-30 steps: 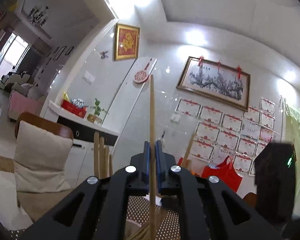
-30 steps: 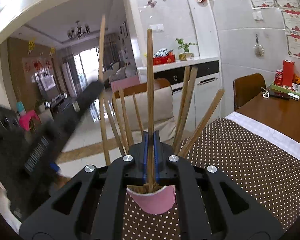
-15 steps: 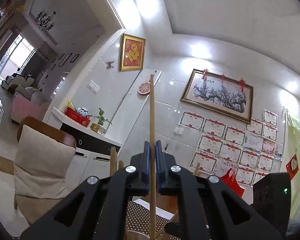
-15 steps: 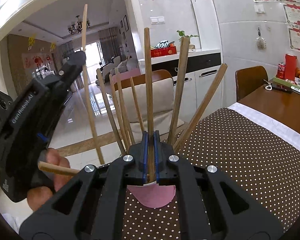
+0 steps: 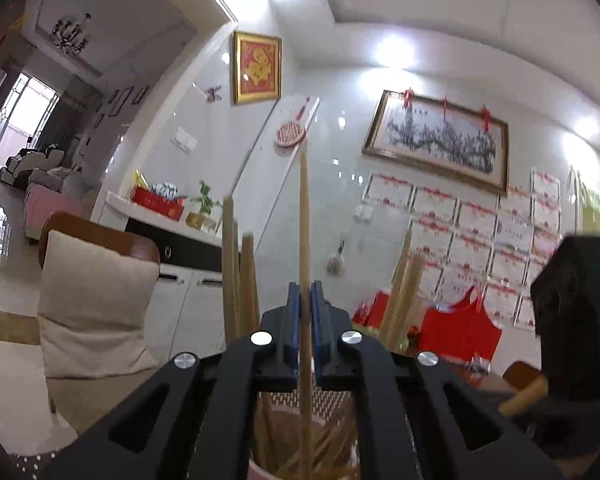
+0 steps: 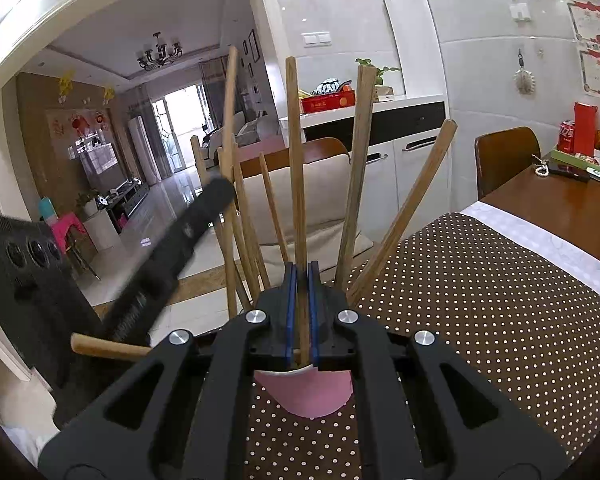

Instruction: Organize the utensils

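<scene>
A pink cup (image 6: 312, 394) stands on the dotted brown tablecloth (image 6: 480, 300) and holds several wooden chopsticks (image 6: 360, 168). My right gripper (image 6: 302, 312) is shut on one upright chopstick (image 6: 294, 160) whose lower end is in the cup. My left gripper (image 5: 305, 320) is shut on a pale chopstick (image 5: 304, 220), upright over the cup (image 5: 260, 468), which shows below its jaws. The left gripper also shows in the right wrist view (image 6: 172, 252), left of the cup. The right gripper's body (image 5: 576, 316) shows at the right of the left wrist view.
A cushioned wooden chair (image 6: 320, 176) stands behind the table's far edge. A second chair (image 6: 504, 156) stands at the right end. A red can (image 6: 566, 136), a tray and a phone lie on the bare wood (image 6: 560, 204). A white cabinet (image 6: 400, 148) lines the wall.
My left gripper has come back down toward the cup with its chopstick, after rising half a second ago. My right gripper stays shut on its chopstick over the cup.
</scene>
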Available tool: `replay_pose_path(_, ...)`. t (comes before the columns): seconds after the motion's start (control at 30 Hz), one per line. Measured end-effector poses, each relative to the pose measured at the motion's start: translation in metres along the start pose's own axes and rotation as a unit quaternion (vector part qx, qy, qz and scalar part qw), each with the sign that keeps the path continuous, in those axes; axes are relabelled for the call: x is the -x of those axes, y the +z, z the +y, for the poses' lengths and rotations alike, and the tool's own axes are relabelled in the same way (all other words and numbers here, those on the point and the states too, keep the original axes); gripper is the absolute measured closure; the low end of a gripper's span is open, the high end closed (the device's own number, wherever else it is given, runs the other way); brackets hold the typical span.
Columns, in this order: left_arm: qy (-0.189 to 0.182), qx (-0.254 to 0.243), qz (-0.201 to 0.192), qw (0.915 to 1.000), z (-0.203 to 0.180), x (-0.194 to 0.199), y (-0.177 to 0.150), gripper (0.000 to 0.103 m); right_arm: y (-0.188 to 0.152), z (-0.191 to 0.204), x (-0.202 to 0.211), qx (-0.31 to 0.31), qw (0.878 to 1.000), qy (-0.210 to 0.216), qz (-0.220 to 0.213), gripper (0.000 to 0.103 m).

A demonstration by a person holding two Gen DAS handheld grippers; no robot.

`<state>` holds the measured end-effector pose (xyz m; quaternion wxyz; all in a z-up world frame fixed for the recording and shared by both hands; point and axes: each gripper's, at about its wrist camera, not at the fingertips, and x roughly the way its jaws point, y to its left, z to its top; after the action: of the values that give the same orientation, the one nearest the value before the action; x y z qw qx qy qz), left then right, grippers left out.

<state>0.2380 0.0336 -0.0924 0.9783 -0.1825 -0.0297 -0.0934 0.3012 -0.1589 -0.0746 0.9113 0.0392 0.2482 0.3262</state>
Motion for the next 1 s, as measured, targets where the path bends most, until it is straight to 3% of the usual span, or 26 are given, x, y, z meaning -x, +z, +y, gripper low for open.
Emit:
replay_pose_path(0.1, 0.006, -0.014, 0.023, 0.9996, -0.002, 0.001, -0.008, 0.097, -0.001, -0.002, 0.000, -0.003, 1.000, -0.002, 0.000, 0.097)
replay_pose_path(0.43, -0.006, 0.006, -0.042, 0.9991, -0.001, 0.000, 0.012, 0.097, -0.002, -0.007, 0.007, -0.009, 1.000, 0.002, -0.009, 0.097)
replay_pose_path(0.7, 0.005, -0.004, -0.033, 0.9994, 0.000, -0.019, 0.001, 0.097, -0.002, -0.021, 0.002, -0.025, 0.999, 0.023, -0.010, 0.097)
replay_pose_path(1.0, 0.018, -0.026, 0.013, 0.9994, -0.004, -0.008, -0.018, 0.097, -0.006, -0.017, -0.004, -0.016, 1.000, 0.021, 0.012, 0.097)
